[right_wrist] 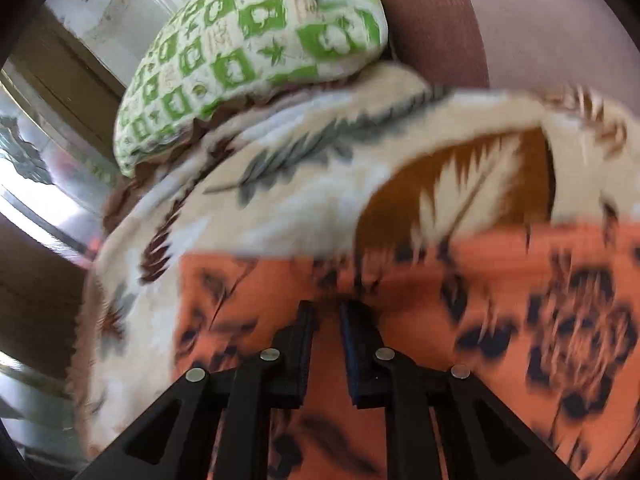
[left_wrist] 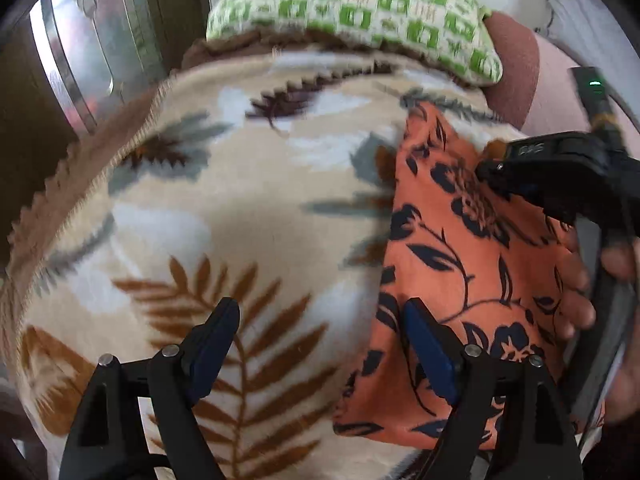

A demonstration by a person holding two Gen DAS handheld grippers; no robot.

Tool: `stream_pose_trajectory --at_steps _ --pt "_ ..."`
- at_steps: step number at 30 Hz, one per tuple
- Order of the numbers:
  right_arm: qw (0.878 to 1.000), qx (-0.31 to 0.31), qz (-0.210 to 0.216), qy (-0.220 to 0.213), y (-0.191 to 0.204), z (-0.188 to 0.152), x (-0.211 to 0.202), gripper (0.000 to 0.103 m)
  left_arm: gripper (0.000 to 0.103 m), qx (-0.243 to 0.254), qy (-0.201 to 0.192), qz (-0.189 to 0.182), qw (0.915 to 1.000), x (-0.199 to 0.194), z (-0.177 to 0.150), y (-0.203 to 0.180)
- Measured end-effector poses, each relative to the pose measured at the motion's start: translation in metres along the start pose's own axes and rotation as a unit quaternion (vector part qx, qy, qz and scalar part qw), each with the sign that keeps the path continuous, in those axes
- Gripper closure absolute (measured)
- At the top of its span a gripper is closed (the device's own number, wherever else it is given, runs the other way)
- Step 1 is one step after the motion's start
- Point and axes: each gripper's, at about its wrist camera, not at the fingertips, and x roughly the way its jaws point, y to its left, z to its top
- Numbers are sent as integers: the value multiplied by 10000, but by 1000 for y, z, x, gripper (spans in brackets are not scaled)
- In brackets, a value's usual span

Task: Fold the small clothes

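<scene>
Left tool (left_wrist: 320,334) gaping, empty; right tool (right_wrist: 326,314) nearly closed, its hold unclear.
Orange floral garment (left_wrist: 460,264) lies right on the leaf-print blanket (left_wrist: 240,208); align edges before creasing.

A home bedroom: leaf-print fleece blanket (left_wrist: 240,208) spread under a green-checked pillow (left_wrist: 360,12).

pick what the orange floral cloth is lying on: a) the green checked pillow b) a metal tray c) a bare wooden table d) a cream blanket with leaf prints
d: the orange floral cloth lies flat on the cream leaf-print blanket, which shows around its left and upper edges, while the green checked pillow sits apart at the far end of the blanket.
</scene>
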Motion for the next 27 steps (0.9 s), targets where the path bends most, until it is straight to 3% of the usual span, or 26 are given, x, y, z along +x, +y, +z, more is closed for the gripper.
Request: stream_pose_trajectory --at_steps 3,7,10,14,21,24,27 --pt "9998 205 83 -17 -6 2 -10 86 18 90 -520 130 9985 -18 7 1" --pt "9989 -57 -245 -398 -14 -20 -58 86 18 24 -1072 144 9941 -41 11 4" --pt "9973 -89 -401 -616 -23 -37 -95 86 18 20 -1254 26 9921 -55 9 1" --pt "9920 14 -926 -860 -67 -83 -165 86 18 56 -1451 -110 9893 -70 3 -11" --pt "9767 641 -1924 -702 -145 -159 -215 86 18 355 -1620 -389 9854 -91 -10 -46" --pt "9755 1094 -1856 -432 -180 -184 -210 86 18 521 -1678 -426 9835 -95 -14 -62" --pt "9776 1057 -1691 -670 -185 -192 -213 86 18 615 -1715 -440 9823 -95 -16 -74"
